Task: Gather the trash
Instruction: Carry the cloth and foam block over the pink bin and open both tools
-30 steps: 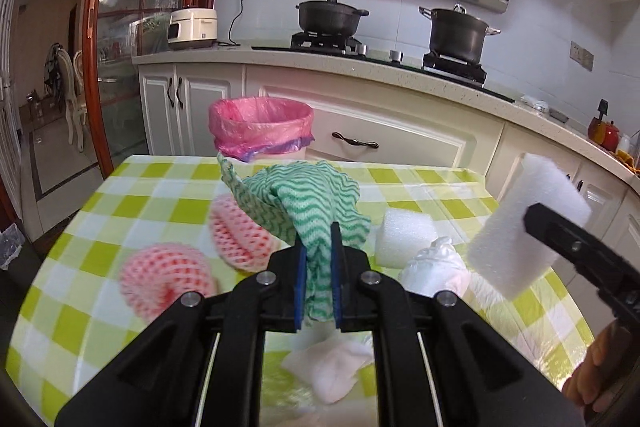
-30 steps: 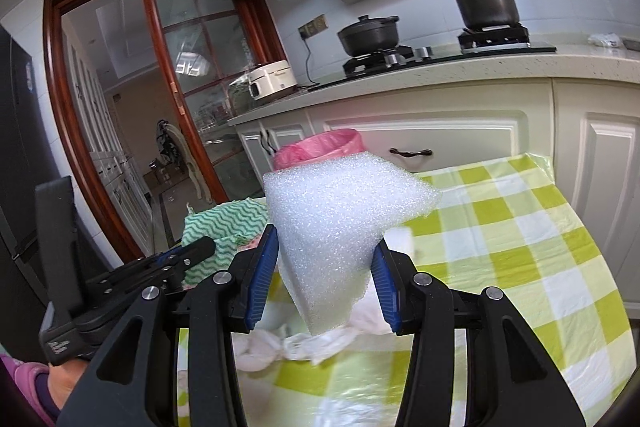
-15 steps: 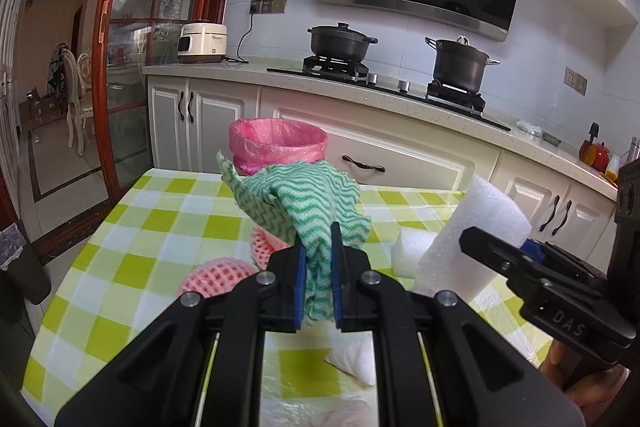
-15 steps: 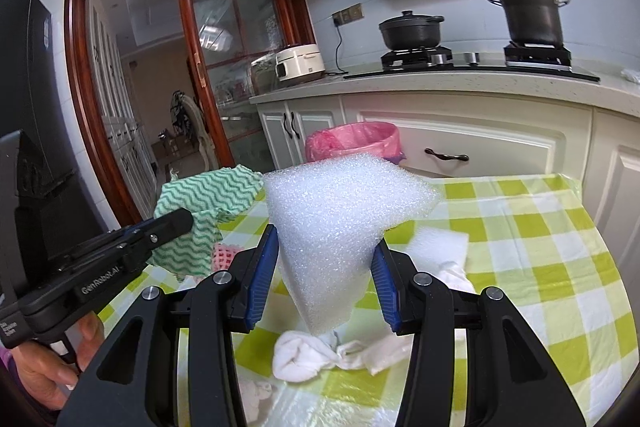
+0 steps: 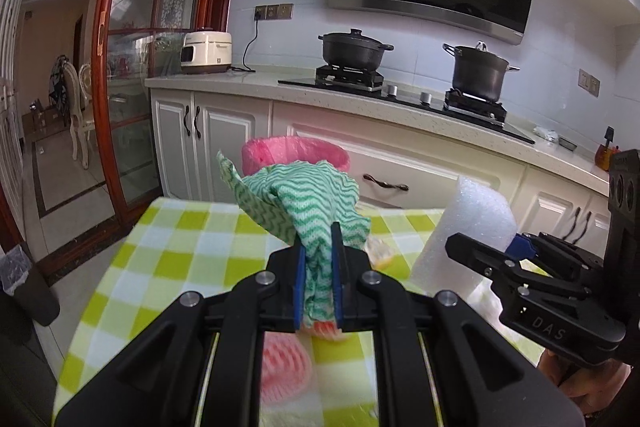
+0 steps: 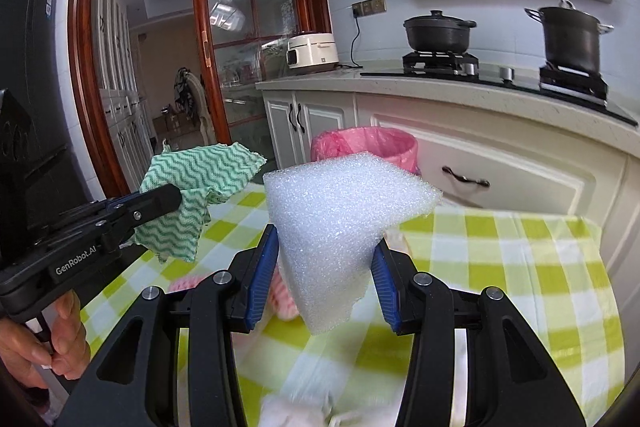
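Note:
My left gripper (image 5: pixel 318 259) is shut on a green-and-white zigzag cloth (image 5: pixel 308 203), held up above the checked table (image 5: pixel 168 251). The same cloth (image 6: pixel 196 183) and left gripper (image 6: pixel 160 197) show at the left of the right wrist view. My right gripper (image 6: pixel 326 267) is shut on a white foam block (image 6: pixel 340 223), which also shows at the right of the left wrist view as the foam block (image 5: pixel 464 231). A pink-lined trash bin (image 5: pixel 294 155) stands beyond the table's far edge, partly hidden behind both held items; in the right wrist view the bin (image 6: pixel 364 145) peeks above the foam.
Pink mesh fruit wrappers (image 5: pixel 284 363) and white crumpled scraps (image 6: pixel 296 411) lie on the table below the grippers. White cabinets with a drawer handle (image 5: pixel 386 183) run behind the bin. Two black pots (image 5: pixel 354 47) sit on the stove. A glass door (image 5: pixel 128 87) stands left.
Both grippers have moved forward over the table toward the pink bin, keeping their loads. The right gripper has rolled upright and now sits closer beside the left one.

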Available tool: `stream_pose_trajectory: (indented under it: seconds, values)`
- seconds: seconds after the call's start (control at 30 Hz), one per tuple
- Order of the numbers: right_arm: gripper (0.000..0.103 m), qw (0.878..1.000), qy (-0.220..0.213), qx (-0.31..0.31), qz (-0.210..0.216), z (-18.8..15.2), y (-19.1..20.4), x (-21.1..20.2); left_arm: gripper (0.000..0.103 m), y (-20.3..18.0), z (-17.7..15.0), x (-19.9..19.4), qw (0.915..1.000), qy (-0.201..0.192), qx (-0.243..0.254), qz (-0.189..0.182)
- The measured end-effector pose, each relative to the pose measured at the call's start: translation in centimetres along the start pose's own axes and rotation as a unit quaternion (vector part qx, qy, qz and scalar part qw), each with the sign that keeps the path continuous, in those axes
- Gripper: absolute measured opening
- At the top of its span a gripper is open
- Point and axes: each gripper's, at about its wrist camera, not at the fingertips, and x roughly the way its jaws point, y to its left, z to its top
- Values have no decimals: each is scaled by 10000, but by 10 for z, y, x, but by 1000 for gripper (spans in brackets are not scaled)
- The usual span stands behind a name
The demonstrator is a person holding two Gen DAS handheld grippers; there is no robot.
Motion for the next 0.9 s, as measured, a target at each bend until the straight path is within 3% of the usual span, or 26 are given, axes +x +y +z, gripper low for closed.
stream_pose_trajectory:
  seconds: [0.53, 0.9]
  values:
    - [45, 9982, 280, -522, -68, 81, -41, 116, 12, 34, 76, 124, 9997, 116, 53, 231]
    - [45, 9975, 314, -602, 179, 151, -85, 226, 15, 54, 155, 263, 9996, 98, 240, 93]
